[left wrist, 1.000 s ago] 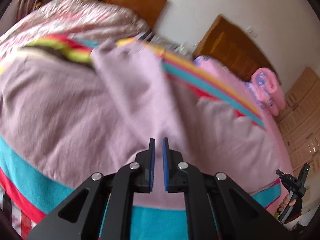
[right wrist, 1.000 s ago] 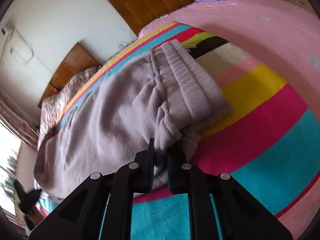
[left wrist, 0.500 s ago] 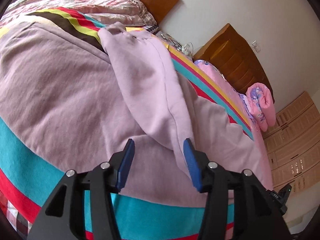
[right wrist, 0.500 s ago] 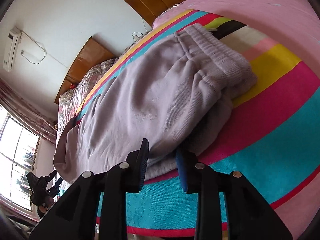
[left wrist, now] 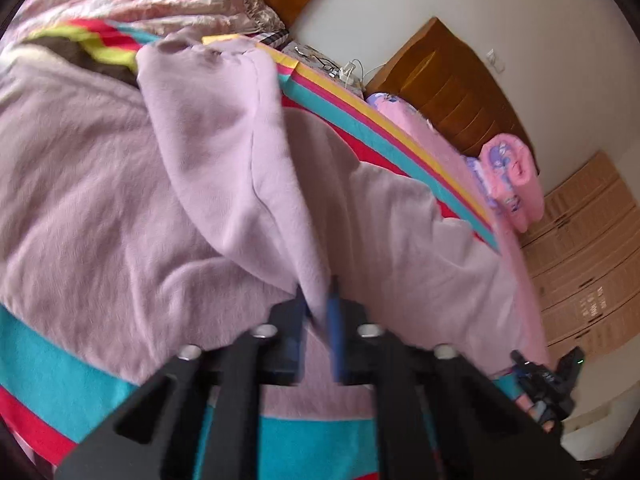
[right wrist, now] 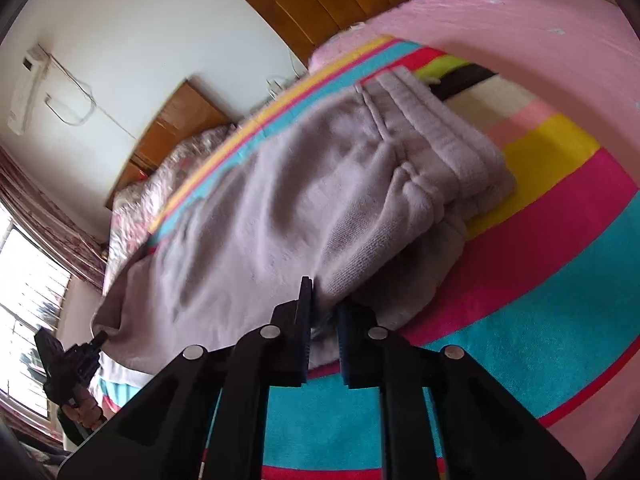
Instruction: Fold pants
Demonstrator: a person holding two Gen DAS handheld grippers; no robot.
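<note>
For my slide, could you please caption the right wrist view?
Right gripper pinching lilac pants near the waistband on a striped blanket.

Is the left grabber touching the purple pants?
Touching. The left wrist view shows the left gripper jaws pinching a fold of the pants.

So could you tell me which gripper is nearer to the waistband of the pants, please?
Right. The right gripper grips the pants just below the waistband; the left gripper pinches a leg at the far end.
</note>
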